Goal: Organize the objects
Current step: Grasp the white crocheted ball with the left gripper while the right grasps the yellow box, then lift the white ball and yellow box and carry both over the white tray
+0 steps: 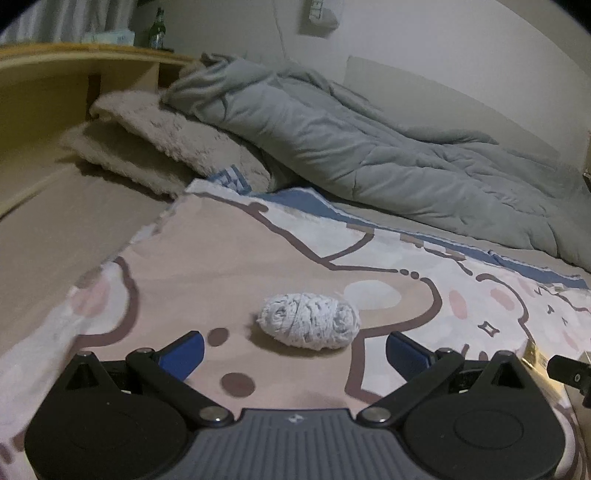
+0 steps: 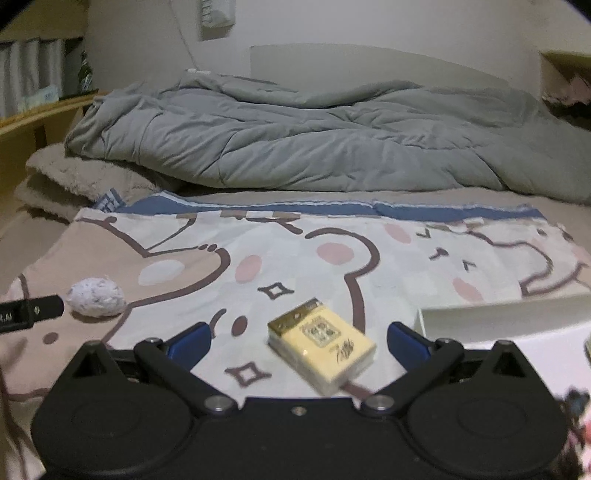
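Yarn ball (image 1: 308,320), a woolly white-and-grey oval wound in loose strands, lies on the cartoon-print sheet (image 1: 229,243) just ahead of your left gripper (image 1: 294,350), whose blue-padded jaws stand wide apart with nothing between them. Your right gripper (image 2: 298,343) is likewise spread open and empty; between and just beyond its fingers rests a yellow packet (image 2: 322,345), a soft rectangular block in glossy wrap with a gold end panel and dark printed characters too blurred to read. From the right wrist view the yarn ball (image 2: 96,298) sits well to the left of the packet, near the tip of your other tool, where white lettering shows but cannot be made out. A white box (image 2: 502,317) with a flat, stiff edge lies at the right, close beside the right finger. The sheet carries brown-outlined bear faces, pink cheeks and a blue border. Beyond it a quilted grey duvet (image 1: 369,147) is heaped in folds beside a fleecy beige blanket (image 1: 159,144). A green glass bottle (image 1: 158,31) stands on the wooden headboard shelf (image 1: 85,59); its label is illegible.
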`<state>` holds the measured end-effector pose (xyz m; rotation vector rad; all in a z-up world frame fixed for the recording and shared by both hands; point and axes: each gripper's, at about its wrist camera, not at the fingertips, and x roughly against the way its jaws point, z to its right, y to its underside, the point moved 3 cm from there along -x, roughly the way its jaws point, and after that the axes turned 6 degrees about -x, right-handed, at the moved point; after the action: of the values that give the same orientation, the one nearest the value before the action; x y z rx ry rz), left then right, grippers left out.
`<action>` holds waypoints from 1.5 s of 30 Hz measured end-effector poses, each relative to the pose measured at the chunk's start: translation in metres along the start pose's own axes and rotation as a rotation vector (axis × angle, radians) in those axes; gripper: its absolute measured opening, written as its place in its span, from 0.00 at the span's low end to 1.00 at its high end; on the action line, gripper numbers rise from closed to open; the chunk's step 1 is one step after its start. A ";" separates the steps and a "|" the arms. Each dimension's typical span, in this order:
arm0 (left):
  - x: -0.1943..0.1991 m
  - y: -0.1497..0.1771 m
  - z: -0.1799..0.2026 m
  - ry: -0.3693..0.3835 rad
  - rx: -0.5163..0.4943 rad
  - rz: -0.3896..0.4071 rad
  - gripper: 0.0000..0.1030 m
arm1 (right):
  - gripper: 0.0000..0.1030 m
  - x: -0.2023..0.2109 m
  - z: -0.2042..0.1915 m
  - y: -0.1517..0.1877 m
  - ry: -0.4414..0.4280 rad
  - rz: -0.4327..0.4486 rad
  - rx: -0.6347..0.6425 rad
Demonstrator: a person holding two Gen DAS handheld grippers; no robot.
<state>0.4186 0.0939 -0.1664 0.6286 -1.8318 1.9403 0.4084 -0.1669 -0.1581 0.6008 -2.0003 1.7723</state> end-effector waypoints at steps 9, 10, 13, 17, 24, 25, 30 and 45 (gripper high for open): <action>-0.045 -0.003 0.009 -0.008 -0.036 -0.018 1.00 | 0.97 -0.048 -0.001 -0.013 -0.045 -0.068 0.147; -0.049 -0.003 0.011 -0.012 -0.049 -0.021 1.00 | 0.97 -0.054 -0.001 -0.012 -0.047 -0.080 0.173; -0.063 -0.003 0.017 -0.028 -0.077 -0.035 1.00 | 0.96 -0.067 -0.001 -0.011 -0.046 -0.121 0.239; -0.072 -0.001 0.020 -0.033 -0.091 -0.046 1.00 | 0.89 -0.080 0.003 -0.006 -0.062 -0.205 0.283; -0.074 0.003 0.015 -0.033 -0.070 -0.049 0.81 | 0.74 -0.079 0.000 -0.002 -0.141 -0.291 0.279; -0.073 0.003 0.015 -0.025 -0.068 -0.047 0.77 | 0.67 -0.077 0.000 -0.003 -0.147 -0.295 0.282; -0.061 0.003 0.025 -0.033 -0.139 -0.037 0.73 | 0.60 -0.065 0.000 -0.004 -0.127 -0.299 0.287; 0.047 -0.003 0.050 0.006 -0.113 -0.015 0.73 | 0.59 0.019 0.014 -0.025 -0.121 -0.221 0.086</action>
<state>0.3839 0.0431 -0.1352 0.5978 -1.9126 1.8124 0.4068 -0.1847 -0.1285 0.9387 -1.8585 1.7308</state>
